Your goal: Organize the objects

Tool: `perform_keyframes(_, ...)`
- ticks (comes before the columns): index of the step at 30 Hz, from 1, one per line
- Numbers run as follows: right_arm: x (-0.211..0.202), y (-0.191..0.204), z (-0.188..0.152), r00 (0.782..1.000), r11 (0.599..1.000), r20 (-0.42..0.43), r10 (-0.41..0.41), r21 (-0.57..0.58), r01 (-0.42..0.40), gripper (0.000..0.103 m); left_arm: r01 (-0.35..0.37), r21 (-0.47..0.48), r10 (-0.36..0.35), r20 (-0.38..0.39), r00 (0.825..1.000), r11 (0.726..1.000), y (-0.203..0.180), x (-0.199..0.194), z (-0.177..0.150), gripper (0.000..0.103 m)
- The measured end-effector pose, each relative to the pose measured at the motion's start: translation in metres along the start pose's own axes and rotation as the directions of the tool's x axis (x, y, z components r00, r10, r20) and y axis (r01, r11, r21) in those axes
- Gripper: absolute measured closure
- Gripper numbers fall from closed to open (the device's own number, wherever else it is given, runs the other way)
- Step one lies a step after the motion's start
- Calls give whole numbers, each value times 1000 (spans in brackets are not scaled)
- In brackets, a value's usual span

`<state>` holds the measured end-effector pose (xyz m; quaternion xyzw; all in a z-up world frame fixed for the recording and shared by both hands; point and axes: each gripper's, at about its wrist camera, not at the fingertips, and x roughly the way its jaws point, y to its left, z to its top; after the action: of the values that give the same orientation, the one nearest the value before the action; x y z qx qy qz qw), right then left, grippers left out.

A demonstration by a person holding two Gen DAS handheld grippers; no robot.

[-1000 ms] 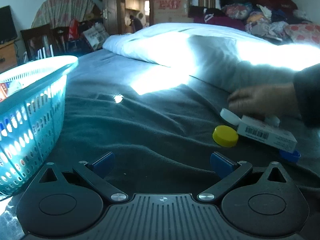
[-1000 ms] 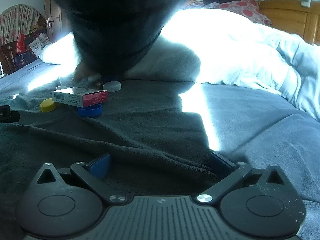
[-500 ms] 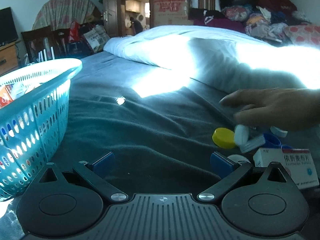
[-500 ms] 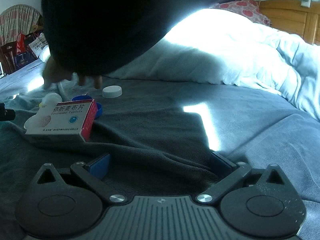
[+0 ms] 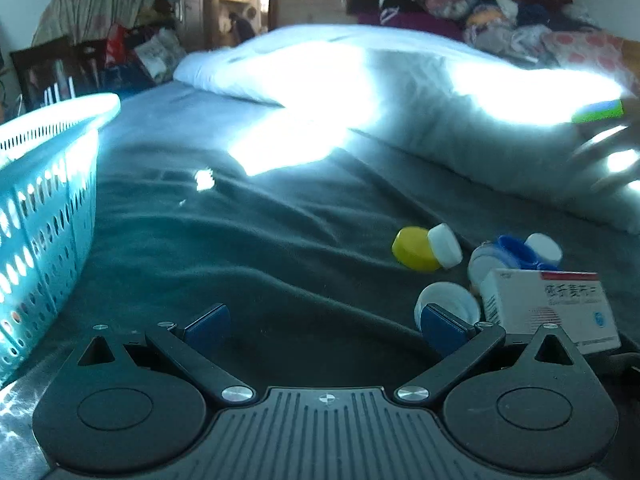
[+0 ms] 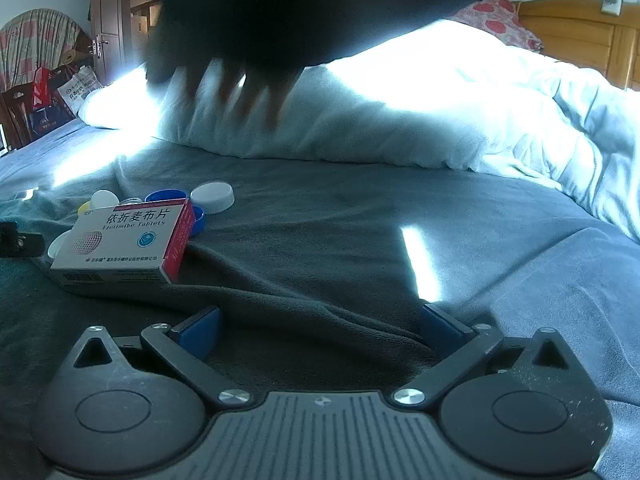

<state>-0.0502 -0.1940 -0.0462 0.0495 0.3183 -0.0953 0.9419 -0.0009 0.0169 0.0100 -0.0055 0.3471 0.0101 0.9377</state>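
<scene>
A white and red tablet box (image 5: 548, 308) (image 6: 124, 240) lies on the dark grey blanket among loose bottle caps. A yellow cap (image 5: 414, 249), a white cap (image 5: 445, 246), blue caps (image 5: 510, 246) (image 6: 166, 196) and another white cap (image 6: 213, 197) sit around it. One white cap (image 5: 448, 304) lies just beyond my left gripper's right fingertip. My left gripper (image 5: 326, 326) is open and holds nothing. Low over the blanket, my right gripper (image 6: 320, 328) is open and holds nothing. A blurred bare hand (image 6: 236, 88) in a dark sleeve hovers above the pile.
A turquoise perforated basket (image 5: 44, 208) stands at the left of the left wrist view. A white duvet (image 6: 440, 112) lies across the bed behind the pile. A wooden headboard (image 6: 576, 44) is at far right. Clutter and an open door (image 5: 240, 12) are beyond the bed.
The hand pushed the box and caps nearer to both grippers, flipped the box label-up, then lifted off the pile and is now blurred above it. Both grippers stayed open.
</scene>
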Motion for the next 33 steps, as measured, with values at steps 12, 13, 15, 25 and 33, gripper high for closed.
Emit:
perform_keyframes(12, 0, 0, 0, 1000, 1000, 0, 0, 0, 0, 0, 14, 42, -14, 2, 1000, 999, -3, 5, -12, 0)
perform_keyframes(13, 0, 0, 0, 1000, 1000, 0, 0, 0, 0, 0, 9, 47, -9, 5, 1000, 999, -4, 6, -13, 0)
perform_keyframes(15, 0, 1, 0, 1000, 1000, 0, 0, 0, 0, 0, 0, 58, 0, 5, 1000, 998, -8, 7, -13, 0)
perform_keyframes(25, 0, 3, 0, 1000, 1000, 1, 1, 1, -1, 0, 8, 85, -8, -3, 1000, 996, -13, 2, -11, 0)
perform_keyframes(33, -2, -3, -2, 999, 999, 9, 34, 24, -35, 0, 144, 232, -151, 12, 988, 962, -37, -13, -14, 21)
